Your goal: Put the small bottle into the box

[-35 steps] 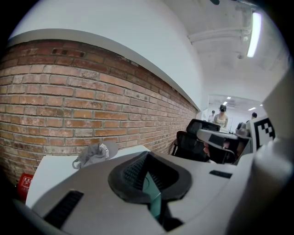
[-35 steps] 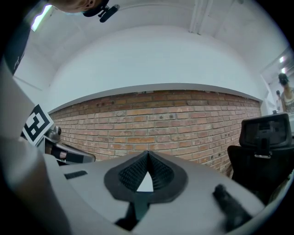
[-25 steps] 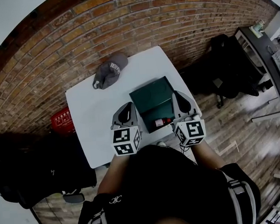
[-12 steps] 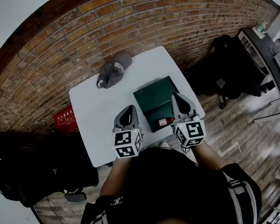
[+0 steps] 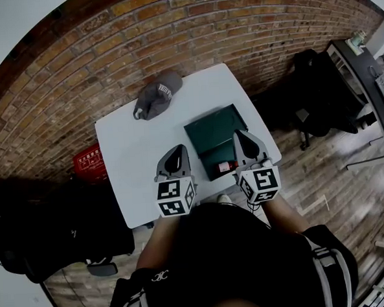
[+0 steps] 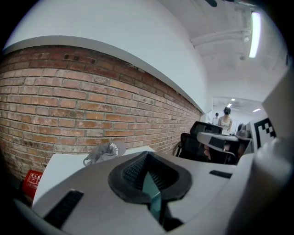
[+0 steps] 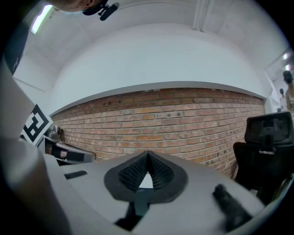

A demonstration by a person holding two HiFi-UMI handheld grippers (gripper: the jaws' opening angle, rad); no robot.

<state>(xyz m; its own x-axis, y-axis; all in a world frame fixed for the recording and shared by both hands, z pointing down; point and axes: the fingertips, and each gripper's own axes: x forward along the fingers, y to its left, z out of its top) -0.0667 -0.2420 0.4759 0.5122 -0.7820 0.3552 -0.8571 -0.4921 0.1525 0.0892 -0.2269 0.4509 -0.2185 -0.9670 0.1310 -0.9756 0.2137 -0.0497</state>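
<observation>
A dark green box (image 5: 215, 136) lies open on the white table (image 5: 133, 153), its lid tilted toward the far side. A small bottle with a red label (image 5: 226, 167) lies inside the box at its near end. My left gripper (image 5: 173, 158) hovers over the table just left of the box, jaws together and empty. My right gripper (image 5: 244, 144) hangs over the box's right edge, also shut with nothing held. In the left gripper view the left gripper (image 6: 146, 158) shows closed pads with the green box behind them. The right gripper (image 7: 147, 158) shows closed pads too.
A grey cap (image 5: 157, 94) rests at the table's far left corner, and the cap (image 6: 104, 152) shows in the left gripper view. A brick wall (image 5: 172, 34) runs behind the table. A red crate (image 5: 89, 164) sits on the floor at left; black office chairs (image 5: 318, 90) stand at right.
Both grippers have held almost still; the view has shifted slightly, and the right gripper has edged a little left over the box's edge.
</observation>
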